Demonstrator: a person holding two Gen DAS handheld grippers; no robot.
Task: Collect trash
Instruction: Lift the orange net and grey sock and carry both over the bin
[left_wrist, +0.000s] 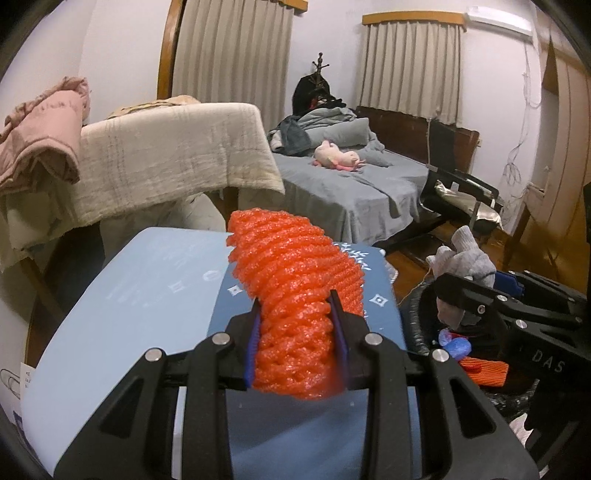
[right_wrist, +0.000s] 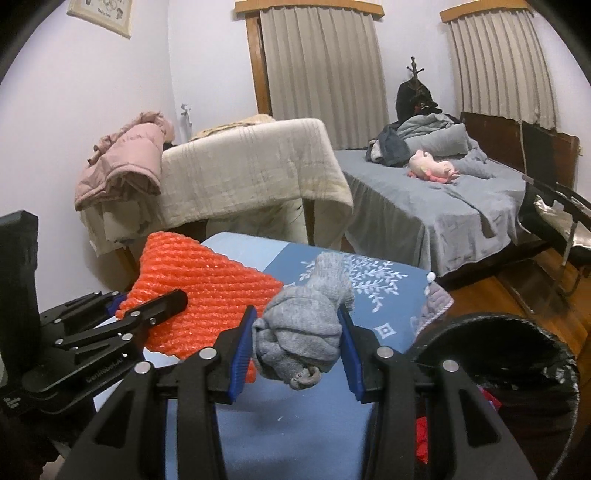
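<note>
Orange foam netting, light and springy, is pinched in my left gripper; my right gripper squeezes a soft grey glove beside the bin.

The left tool grips a foam net sleeve above the near table. Just right of it, the right tool holds a balled glove over the same table. A lined bin stands off the table's right edge, with scraps inside. Beyond the table a draped chair carries a jacket on its left. Farther right is a bed, a plush toy lying on it.
</note>
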